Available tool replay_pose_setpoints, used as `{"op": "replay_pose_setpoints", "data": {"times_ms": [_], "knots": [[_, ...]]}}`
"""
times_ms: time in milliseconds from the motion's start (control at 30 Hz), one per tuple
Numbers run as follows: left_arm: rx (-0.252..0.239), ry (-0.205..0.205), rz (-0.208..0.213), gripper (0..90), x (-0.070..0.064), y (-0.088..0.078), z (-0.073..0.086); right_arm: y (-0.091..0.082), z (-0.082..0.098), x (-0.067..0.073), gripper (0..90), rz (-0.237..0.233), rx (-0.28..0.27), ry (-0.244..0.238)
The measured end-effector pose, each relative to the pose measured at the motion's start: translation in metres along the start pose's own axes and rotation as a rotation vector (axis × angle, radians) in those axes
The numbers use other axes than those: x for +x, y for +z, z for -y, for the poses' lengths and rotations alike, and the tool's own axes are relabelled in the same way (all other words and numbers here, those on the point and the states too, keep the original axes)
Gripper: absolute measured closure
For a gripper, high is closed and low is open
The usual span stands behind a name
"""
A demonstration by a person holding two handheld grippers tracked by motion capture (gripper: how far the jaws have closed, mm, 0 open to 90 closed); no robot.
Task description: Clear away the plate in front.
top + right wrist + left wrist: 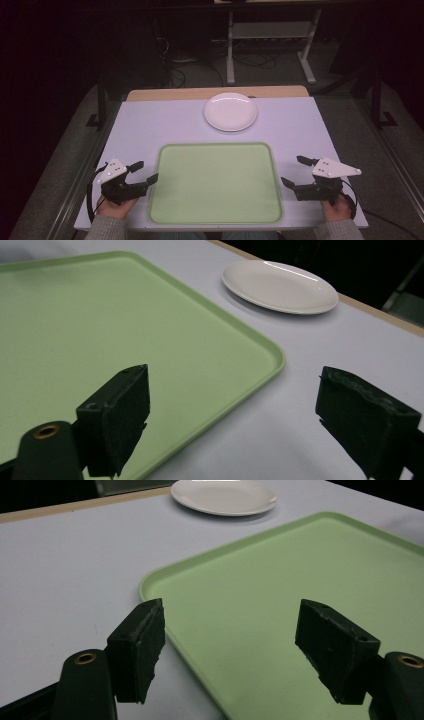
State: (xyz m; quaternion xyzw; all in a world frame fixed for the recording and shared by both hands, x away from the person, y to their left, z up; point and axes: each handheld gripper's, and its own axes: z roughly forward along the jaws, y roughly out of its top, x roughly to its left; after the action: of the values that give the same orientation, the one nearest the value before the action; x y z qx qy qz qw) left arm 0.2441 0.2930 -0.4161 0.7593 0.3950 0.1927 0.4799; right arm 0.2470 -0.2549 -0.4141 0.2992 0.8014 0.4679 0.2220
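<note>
High view first: left gripper (143, 172) sits wide open and empty, just beside the left rim of the flat pale-green plastic tray (216, 183) on the white table (150, 125). Nudge that rim and the tray slides. Beyond it, the round white plate (230, 111) could get bumped. Right gripper (296, 172), also wide and empty, risks clipping the right rim.
</note>
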Motion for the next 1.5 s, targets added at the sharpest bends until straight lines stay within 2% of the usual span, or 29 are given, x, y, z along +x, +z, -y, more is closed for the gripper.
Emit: {"op": "replay_pose_setpoints", "data": {"times_ms": [400, 1500], "knots": [[0.006, -0.016, -0.004, 27.3, 0.0013, 0.0017, 0.0018, 0.0005, 0.0001, 0.0004, 13.2, -0.002, 0.003, -0.003], [0.021, -0.014, 0.004, 27.3, -0.0016, 0.0091, 0.0007, 0.0002, -0.0002, 0.0014, 13.2, -0.011, 0.001, -0.005]]}}
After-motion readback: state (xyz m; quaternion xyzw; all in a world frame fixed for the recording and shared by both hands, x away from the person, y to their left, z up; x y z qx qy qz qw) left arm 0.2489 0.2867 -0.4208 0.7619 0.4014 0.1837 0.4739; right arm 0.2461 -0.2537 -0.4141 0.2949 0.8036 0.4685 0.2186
